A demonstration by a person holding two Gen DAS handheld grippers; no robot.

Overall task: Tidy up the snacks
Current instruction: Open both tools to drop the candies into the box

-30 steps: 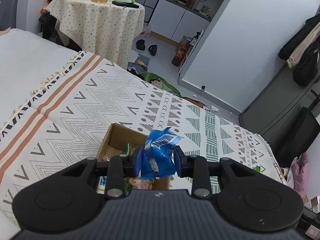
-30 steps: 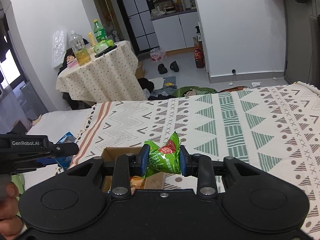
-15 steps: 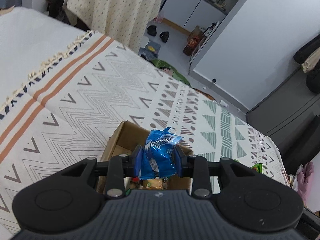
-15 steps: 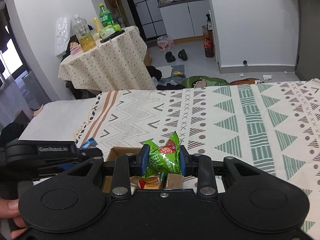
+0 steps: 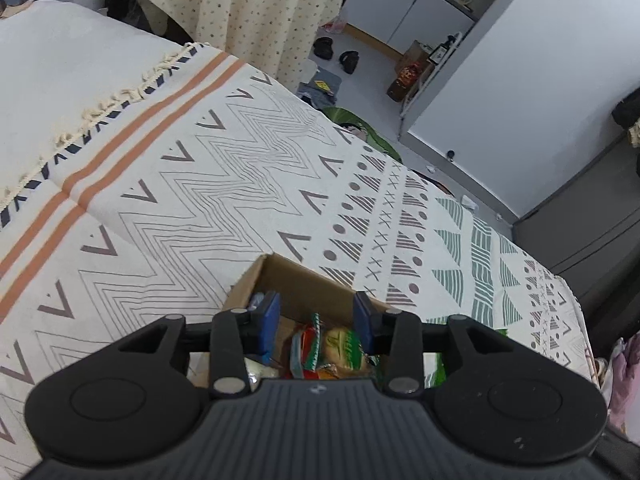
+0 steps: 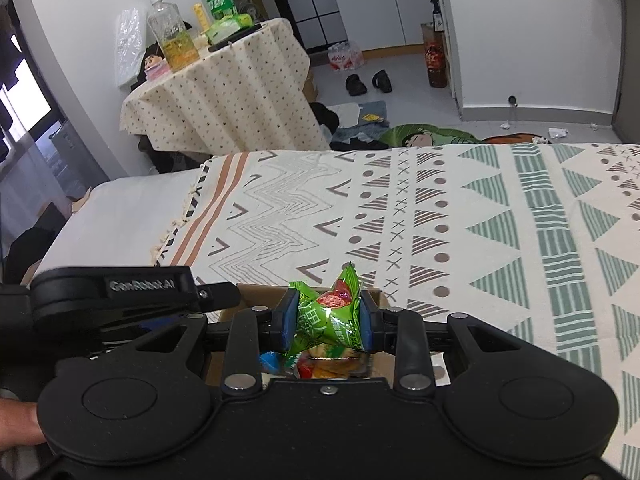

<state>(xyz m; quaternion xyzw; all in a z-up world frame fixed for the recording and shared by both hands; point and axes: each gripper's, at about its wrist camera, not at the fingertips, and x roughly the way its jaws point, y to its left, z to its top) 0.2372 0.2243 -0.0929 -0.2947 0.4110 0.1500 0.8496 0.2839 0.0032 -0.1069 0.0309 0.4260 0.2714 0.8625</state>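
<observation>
A brown cardboard box [image 5: 304, 286] sits on the patterned bedspread, with several snack packets [image 5: 334, 350] inside it. Above the box my left gripper [image 5: 316, 322] stands open with nothing between its blue pads. In the right wrist view the same box [image 6: 374, 294] lies just under my right gripper [image 6: 328, 322], which is shut on a crumpled green snack packet [image 6: 330, 318]. A blue packet [image 6: 270, 362] shows in the box below. The left gripper's black body [image 6: 120, 296] reaches in from the left over the box.
The patterned blanket [image 5: 248, 184] covers the bed around the box. Past the bed's far edge stands a cloth-covered round table [image 6: 224, 92] with bottles [image 6: 172, 38]. Shoes [image 6: 368, 82] and clutter lie on the floor. A hand [image 6: 18, 426] shows at the lower left.
The left gripper opened over the box and the blue packet it held is gone from its pads. Both grippers came forward over the box. The right gripper still holds the green packet.
</observation>
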